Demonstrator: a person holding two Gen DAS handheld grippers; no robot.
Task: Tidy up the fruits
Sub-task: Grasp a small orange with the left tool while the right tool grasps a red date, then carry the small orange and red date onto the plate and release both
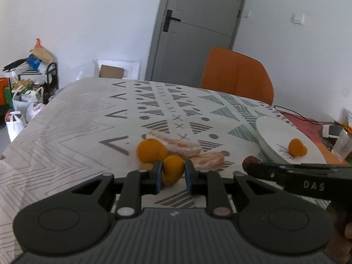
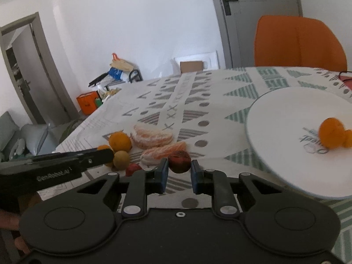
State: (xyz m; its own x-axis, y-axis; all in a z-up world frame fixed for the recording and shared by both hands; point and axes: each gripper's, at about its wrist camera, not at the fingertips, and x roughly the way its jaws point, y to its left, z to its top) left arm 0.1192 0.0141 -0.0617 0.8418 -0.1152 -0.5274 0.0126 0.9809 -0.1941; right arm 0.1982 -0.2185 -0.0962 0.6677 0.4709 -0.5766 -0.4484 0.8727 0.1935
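Observation:
In the left wrist view my left gripper [image 1: 173, 169] is shut on a small orange fruit [image 1: 173, 167], just above the patterned tablecloth. A bigger orange [image 1: 150, 150] and peeled citrus segments [image 1: 176, 146] lie behind it. In the right wrist view my right gripper [image 2: 179, 165] is shut on a dark red fruit [image 2: 179, 161]. A white plate [image 2: 286, 136] to the right holds two small orange fruits [image 2: 332, 135]; the plate also shows in the left wrist view [image 1: 277, 132]. A yellow-green fruit [image 2: 121, 158], a red piece [image 2: 132, 169] and an orange [image 2: 120, 142] lie left of the red fruit.
An orange chair [image 1: 237, 74] stands behind the table's far edge. A plastic cup [image 1: 342, 146], a phone and cables lie at the far right. Bags and a cart [image 1: 28, 81] stand on the floor to the left. My left gripper's body [image 2: 55, 165] reaches in beside the fruit pile.

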